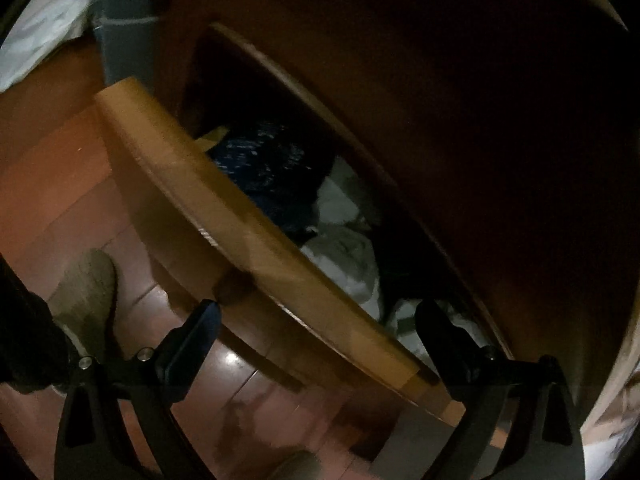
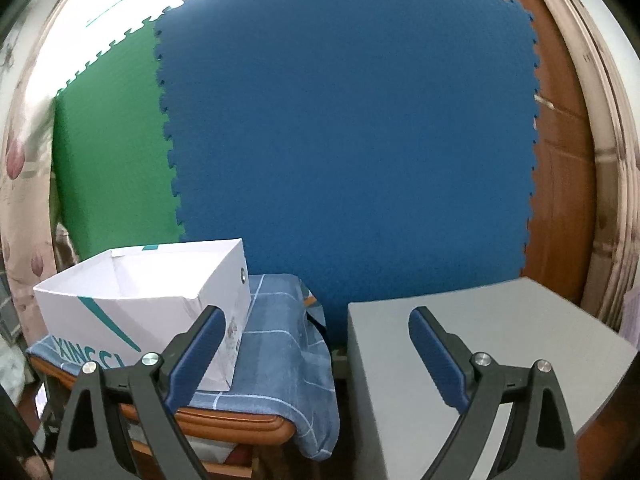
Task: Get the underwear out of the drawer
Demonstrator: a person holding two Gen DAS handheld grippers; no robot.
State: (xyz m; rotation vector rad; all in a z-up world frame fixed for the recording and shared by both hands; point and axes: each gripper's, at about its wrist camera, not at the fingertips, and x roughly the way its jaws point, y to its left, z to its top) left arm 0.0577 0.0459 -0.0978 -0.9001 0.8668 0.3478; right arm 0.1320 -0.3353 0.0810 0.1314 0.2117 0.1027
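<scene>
Both the left tool and right tool gape empty. Soft, light underwear in the drawer: pinch a raised fold.

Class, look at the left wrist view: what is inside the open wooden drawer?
Inside the drawer lie a dark blue patterned bundle and several pale, crumpled fabric items. The drawer's far side sits in deep shadow, and anything beneath the top layer is covered.
</scene>
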